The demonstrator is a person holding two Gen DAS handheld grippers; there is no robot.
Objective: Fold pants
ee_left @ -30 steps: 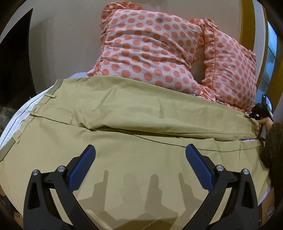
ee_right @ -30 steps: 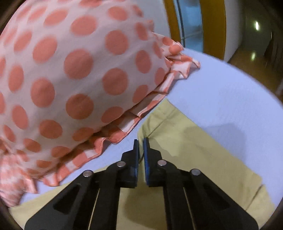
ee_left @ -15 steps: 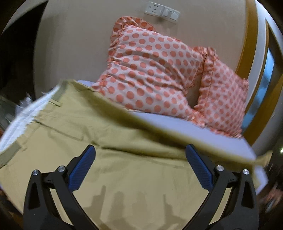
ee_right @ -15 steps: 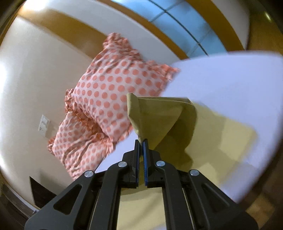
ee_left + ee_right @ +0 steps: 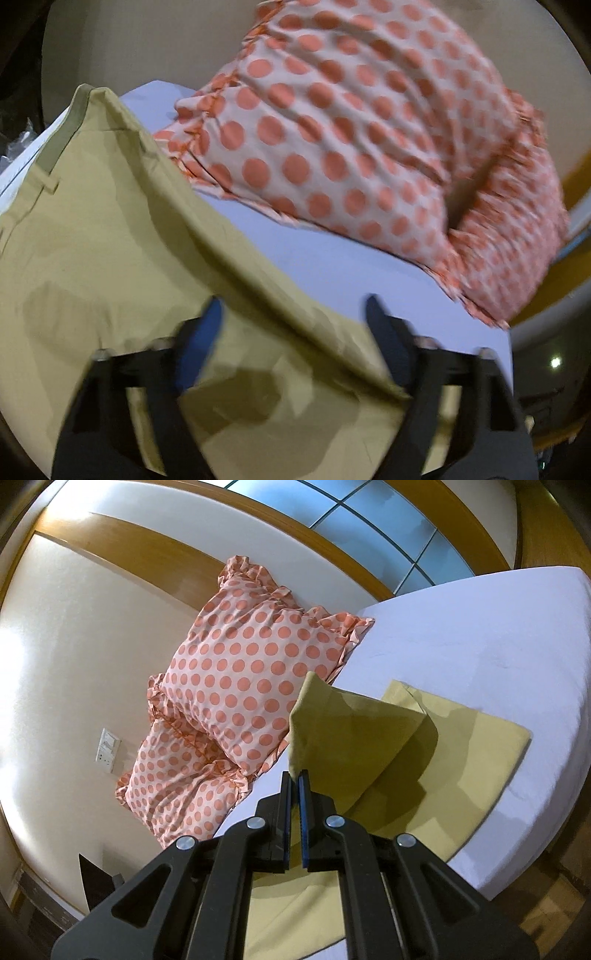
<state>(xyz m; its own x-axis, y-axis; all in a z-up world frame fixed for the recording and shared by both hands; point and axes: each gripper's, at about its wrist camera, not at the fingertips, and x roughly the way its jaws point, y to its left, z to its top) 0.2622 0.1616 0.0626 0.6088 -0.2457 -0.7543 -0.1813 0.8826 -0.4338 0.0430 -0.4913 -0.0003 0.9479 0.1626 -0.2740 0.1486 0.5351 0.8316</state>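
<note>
The khaki pants lie on the bed, waistband at the upper left of the left wrist view. My left gripper is open and empty just above the cloth, its fingers spread over the folded edge. My right gripper is shut on the pants, pinching the hem of one leg and holding it lifted off the other leg, which lies flat on the sheet. The lifted leg drapes in a fold toward the right.
Two pink pillows with orange dots lean on the wall at the head of the bed; they also show in the right wrist view. The lavender sheet is bare past the pants. The bed's edge drops off at the right.
My right gripper has lifted the leg hem off the sheet and carried it up and over. The far leg has peeled back from the pillows. The left gripper view has swung right, still open.
</note>
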